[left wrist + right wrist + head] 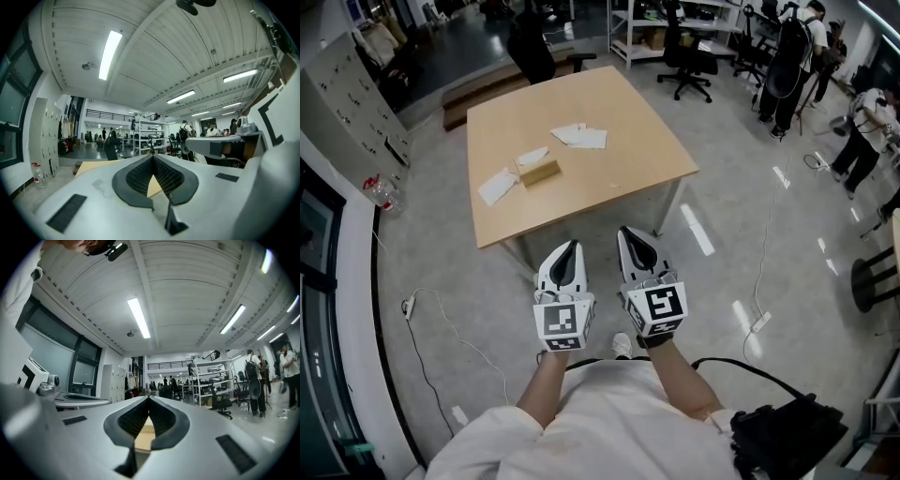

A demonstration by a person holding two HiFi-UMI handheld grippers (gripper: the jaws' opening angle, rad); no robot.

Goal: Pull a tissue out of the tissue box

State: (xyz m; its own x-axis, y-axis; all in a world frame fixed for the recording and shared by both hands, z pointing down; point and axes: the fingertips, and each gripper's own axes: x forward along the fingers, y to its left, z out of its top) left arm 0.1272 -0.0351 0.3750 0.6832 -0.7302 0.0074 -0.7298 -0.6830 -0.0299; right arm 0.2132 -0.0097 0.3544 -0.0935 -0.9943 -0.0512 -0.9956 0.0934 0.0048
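1. White shirt [581, 422] of the person, at the lower edge of the head view.
2. Left tongs [570, 247] and right tongs [628, 232]: side by side, level, pointing toward the bench. Both are fully closed, tips meeting, with nothing held. Each gripper view shows only a sliver of wood top behind the closed tips.
3. Floor [441, 281]: grey, with a white cable [422, 328] trailing at the left. A strip of floor lies between the tongs and the bench edge.
4. Bench [619, 178]: pale wood, square, well apart from both tongs.
5. Tissue box [540, 172]: small, tan, left of the bench's centre. A white sheet [532, 157] touches its far side; whether it stands out of the slot or lies beside the box cannot be told.
6. Loose sheets [581, 137]: white, beyond the box; another [497, 186] lies just left of it.

Handling note, as a judgement: the step in hand is the approach.
- Open one pair of tongs before reaching the box.
- Pinch only the topmost tissue.
- The box looks light, so rest the other pair on it, or it may lift with the pull.
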